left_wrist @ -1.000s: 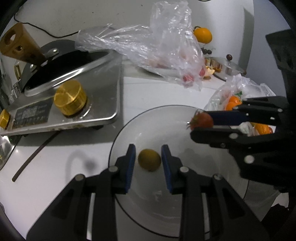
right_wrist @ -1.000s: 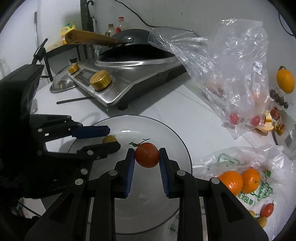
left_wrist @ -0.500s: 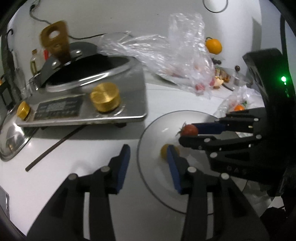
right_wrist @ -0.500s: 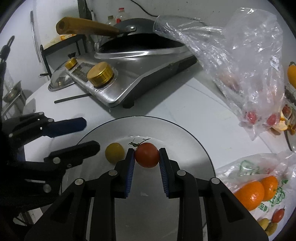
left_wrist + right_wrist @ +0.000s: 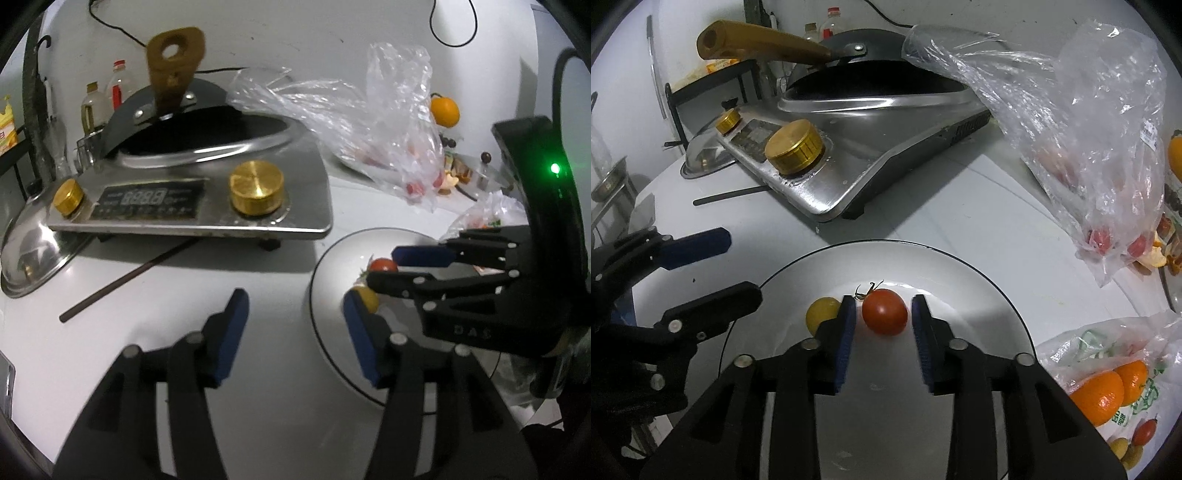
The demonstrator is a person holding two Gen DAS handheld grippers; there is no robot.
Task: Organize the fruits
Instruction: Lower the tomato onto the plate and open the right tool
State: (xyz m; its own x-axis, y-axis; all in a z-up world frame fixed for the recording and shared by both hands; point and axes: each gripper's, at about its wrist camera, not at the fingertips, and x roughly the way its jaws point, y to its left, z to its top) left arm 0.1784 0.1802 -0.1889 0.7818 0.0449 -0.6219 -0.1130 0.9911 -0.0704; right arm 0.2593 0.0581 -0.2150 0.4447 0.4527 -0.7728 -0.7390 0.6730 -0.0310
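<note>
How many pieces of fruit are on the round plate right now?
2: a small red tomato between the right fingers, and a small yellow fruit beside it on the grey round plate.

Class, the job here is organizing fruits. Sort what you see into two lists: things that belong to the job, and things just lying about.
Belongs to the job:
red tomato, on the plate
yellow fruit, on the plate
bag of oranges
clear bag with red fruits
right gripper, jaws opening around the tomato
left gripper, jaws opening, empty

Just lying about:
stove
pan
chopstick
metal lid
</note>
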